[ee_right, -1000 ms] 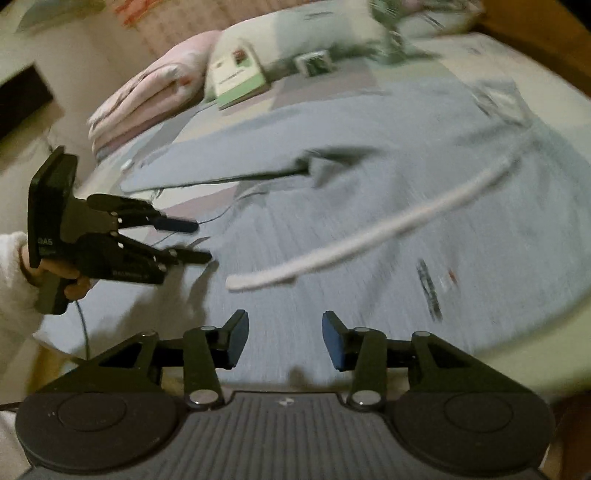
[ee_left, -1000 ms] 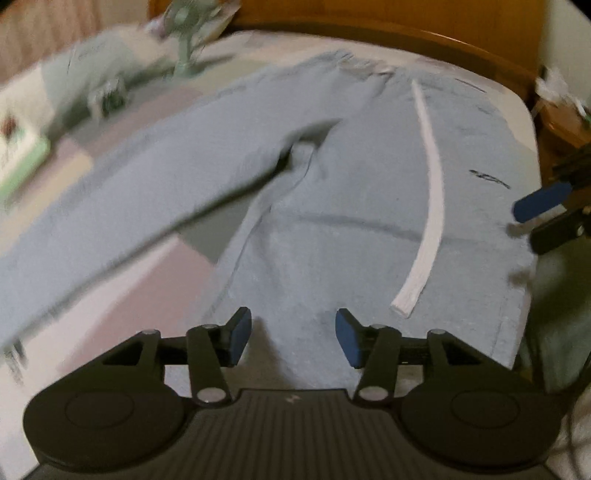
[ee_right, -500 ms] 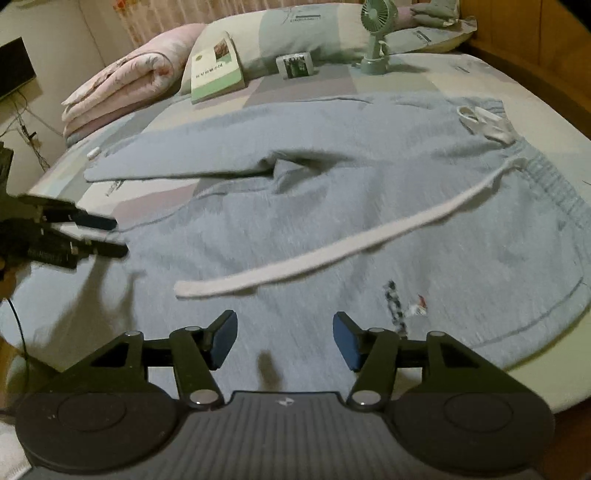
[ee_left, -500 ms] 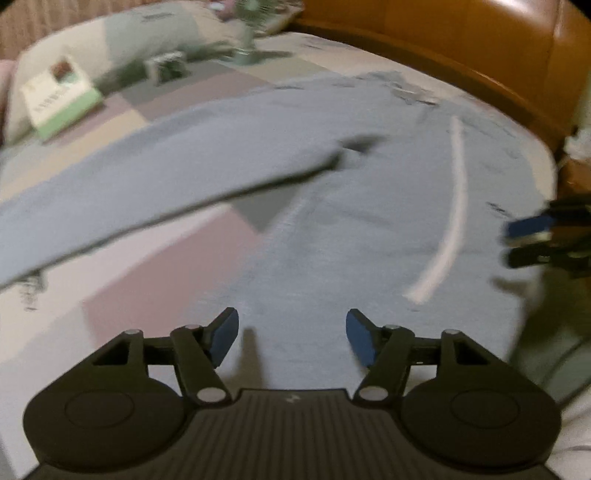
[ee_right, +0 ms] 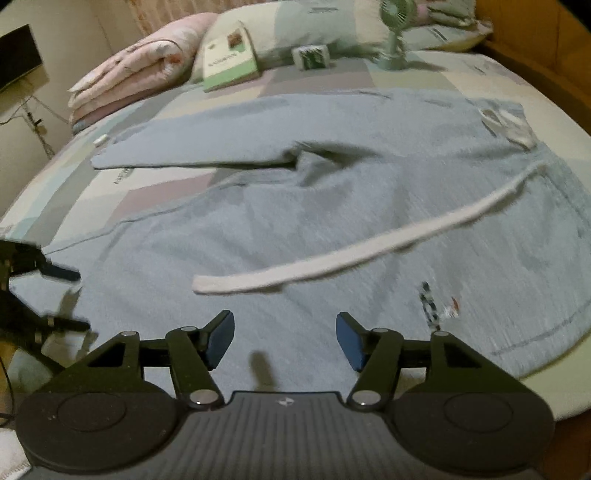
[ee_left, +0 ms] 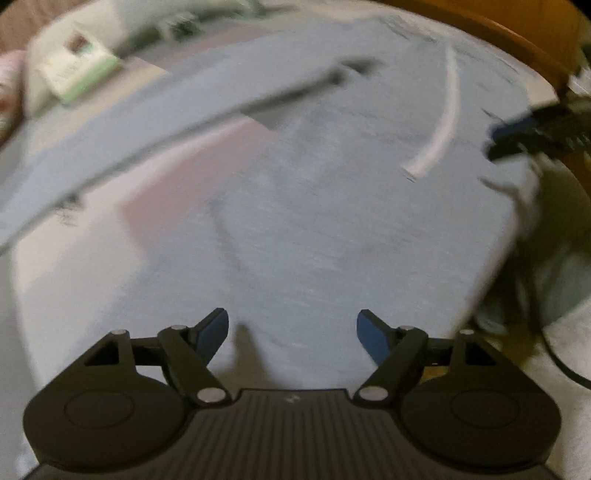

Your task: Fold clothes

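Observation:
Light blue sweatpants [ee_right: 332,206] lie spread flat on the bed, one leg reaching far left, the other towards me. A white drawstring [ee_right: 351,258] trails across the near leg. My right gripper [ee_right: 284,336] hovers over the near hem edge, its jaws opening with nothing between them. My left gripper [ee_left: 291,332] hangs over the lower leg of the sweatpants [ee_left: 314,221], jaws also opening and empty; this view is blurred. The left gripper [ee_right: 55,295] shows at the left edge of the right wrist view, and the right gripper [ee_left: 517,136] at the right of the left wrist view.
A green-edged book [ee_right: 231,61], a small box [ee_right: 312,57] and a green desk fan [ee_right: 395,40] sit by the pillows at the far side. A rolled pink quilt [ee_right: 129,81] lies far left. A wooden bed frame [ee_left: 498,33] borders the patchwork sheet [ee_right: 122,192].
Both grippers' jaws have spread wider. The left gripper has slid left along the near leg, towards its end, and sits at the left edge of the right wrist view.

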`<state>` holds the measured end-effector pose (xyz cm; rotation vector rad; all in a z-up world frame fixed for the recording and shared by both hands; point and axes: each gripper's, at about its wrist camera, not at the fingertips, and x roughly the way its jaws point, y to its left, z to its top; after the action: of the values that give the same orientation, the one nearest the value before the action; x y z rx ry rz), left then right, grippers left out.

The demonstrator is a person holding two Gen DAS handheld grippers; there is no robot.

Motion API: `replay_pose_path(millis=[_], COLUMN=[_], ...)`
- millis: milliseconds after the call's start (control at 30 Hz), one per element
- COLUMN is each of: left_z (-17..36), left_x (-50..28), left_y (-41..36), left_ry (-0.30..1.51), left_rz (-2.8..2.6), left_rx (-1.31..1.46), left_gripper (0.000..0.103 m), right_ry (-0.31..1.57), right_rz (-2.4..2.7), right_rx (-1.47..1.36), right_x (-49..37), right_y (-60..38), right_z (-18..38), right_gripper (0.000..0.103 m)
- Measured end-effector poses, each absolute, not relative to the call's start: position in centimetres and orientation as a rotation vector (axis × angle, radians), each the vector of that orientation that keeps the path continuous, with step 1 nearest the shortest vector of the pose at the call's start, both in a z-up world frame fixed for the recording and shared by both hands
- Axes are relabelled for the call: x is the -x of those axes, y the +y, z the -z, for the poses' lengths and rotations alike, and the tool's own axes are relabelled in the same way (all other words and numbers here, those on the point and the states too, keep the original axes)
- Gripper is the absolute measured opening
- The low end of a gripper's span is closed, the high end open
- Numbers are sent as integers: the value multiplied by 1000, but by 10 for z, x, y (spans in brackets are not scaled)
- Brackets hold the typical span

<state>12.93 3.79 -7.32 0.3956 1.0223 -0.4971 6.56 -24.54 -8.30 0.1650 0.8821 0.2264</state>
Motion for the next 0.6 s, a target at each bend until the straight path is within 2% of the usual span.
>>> replay_pose_path(millis=[100, 233, 333, 400, 600], left_z=[70, 95, 97, 97, 93], left_x=[-155, -171, -158, -146, -119], left_y=[70, 111, 133, 150, 201], left_ry=[1032, 1117, 1075, 1060, 1039], left_rz=[440, 431, 446, 430, 317], left_rx=[-290, -211, -258, -303, -305], left_gripper=[77, 77, 78, 83, 83], right_ry=[862, 860, 867, 876, 886], right_rz=[-253, -268, -265, -255, -266], right_rx=[-160, -147, -129, -120, -93], right_x=[-65, -63, -62, -62, -68], right_y=[-234, -223, -219, -218, -199], right_z=[76, 73, 72, 73, 70], right_gripper=[69, 69, 70, 70, 70])
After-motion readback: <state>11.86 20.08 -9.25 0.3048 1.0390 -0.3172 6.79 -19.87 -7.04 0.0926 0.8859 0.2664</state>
